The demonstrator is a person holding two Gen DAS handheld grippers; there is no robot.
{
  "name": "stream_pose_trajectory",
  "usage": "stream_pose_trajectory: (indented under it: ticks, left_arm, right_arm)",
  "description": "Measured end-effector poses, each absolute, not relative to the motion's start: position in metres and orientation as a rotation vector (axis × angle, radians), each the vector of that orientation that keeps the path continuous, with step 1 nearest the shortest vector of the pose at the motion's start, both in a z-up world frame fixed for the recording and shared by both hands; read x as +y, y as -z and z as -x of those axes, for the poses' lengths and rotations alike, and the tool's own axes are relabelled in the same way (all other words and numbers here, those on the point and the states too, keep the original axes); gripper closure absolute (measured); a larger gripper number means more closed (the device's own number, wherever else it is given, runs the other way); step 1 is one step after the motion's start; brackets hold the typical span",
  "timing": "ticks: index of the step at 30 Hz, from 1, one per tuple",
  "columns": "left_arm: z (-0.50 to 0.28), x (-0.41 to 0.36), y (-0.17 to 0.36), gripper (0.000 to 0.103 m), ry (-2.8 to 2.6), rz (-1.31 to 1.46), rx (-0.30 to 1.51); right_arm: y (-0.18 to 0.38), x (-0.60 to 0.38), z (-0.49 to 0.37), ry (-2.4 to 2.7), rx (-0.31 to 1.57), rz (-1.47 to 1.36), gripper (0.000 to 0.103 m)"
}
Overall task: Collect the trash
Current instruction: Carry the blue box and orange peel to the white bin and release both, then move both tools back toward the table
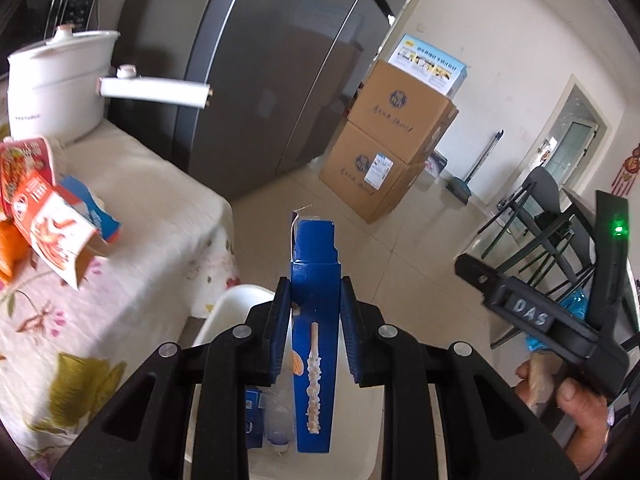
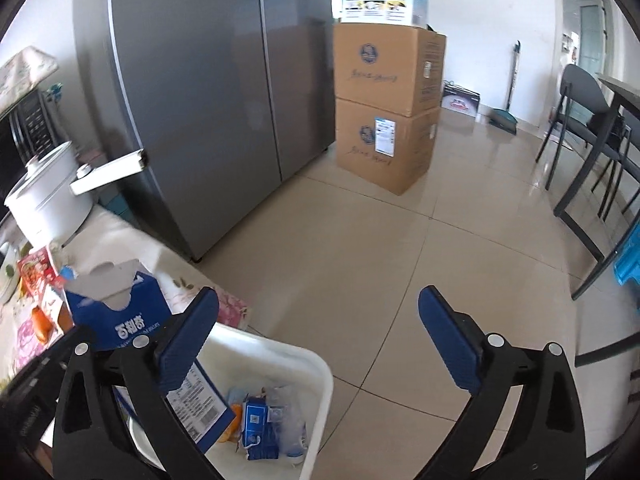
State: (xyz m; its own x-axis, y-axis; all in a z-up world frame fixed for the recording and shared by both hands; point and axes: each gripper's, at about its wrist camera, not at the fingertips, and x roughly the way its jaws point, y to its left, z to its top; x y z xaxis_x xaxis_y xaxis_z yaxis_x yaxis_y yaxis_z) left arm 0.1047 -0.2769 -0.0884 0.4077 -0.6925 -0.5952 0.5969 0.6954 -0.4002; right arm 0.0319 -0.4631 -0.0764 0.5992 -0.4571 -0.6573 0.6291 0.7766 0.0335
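You get bright, even daylight in both views, strongest near the window (image 1: 576, 140) to the right of the refrigerator (image 2: 208, 80). The floor (image 2: 480, 160) right of that refrigerator shows soft glare. Fisheye bending curves its edges, dark corners frame each view, and the snack boxes (image 1: 52, 220) left of it look slightly blurred.

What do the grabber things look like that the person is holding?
Each hand-held gripper is black plastic with silver rivets and two flat, ridged blue pads. The left hand-held gripper and the right hand-held gripper look the same. Seen from the left wrist camera, the right one's body has "DAS" in pale letters and a small green light.
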Motion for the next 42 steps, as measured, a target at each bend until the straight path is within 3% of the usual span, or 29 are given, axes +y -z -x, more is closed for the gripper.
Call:
stream_pose_trajectory:
  ticks: [7, 8, 10, 12, 23, 27, 42]
  left_arm:
    - [-0.105, -0.298, 0.104, 0.076, 0.828, 0.106, 0.858]
    - [-0.105, -0.300, 0.106, 0.073, 0.827, 0.102, 0.867]
    - [-0.105, -0.304, 0.110, 0.055, 0.814, 0.090, 0.878]
    - [-0.105, -0.306, 0.112, 0.049, 0.800, 0.079, 0.877]
    - [-0.100, -0.302, 0.098, 0.036, 0.742, 0.029, 0.804]
    - [-0.098, -0.293, 0.093, 0.021, 0.681, -0.009, 0.754]
    - [-0.121, -0.244, 0.078, 0.008, 0.508, -0.013, 0.692]
  right_arm:
    - [0.078, -0.473, -0.025, 0.672, 0.682, -0.244, 0.007]
    - [0.078, -0.475, -0.024, 0.673, 0.682, -0.248, 0.007]
    - [0.077, -0.479, -0.022, 0.676, 0.680, -0.253, 0.007]
    - [0.077, -0.481, -0.022, 0.682, 0.678, -0.252, 0.007]
    - [0.079, -0.480, -0.022, 0.684, 0.693, -0.231, 0.007]
    - [0.078, -0.473, -0.027, 0.675, 0.695, -0.216, 0.007]
    - [0.066, -0.416, -0.057, 0.620, 0.625, -0.104, 0.007]
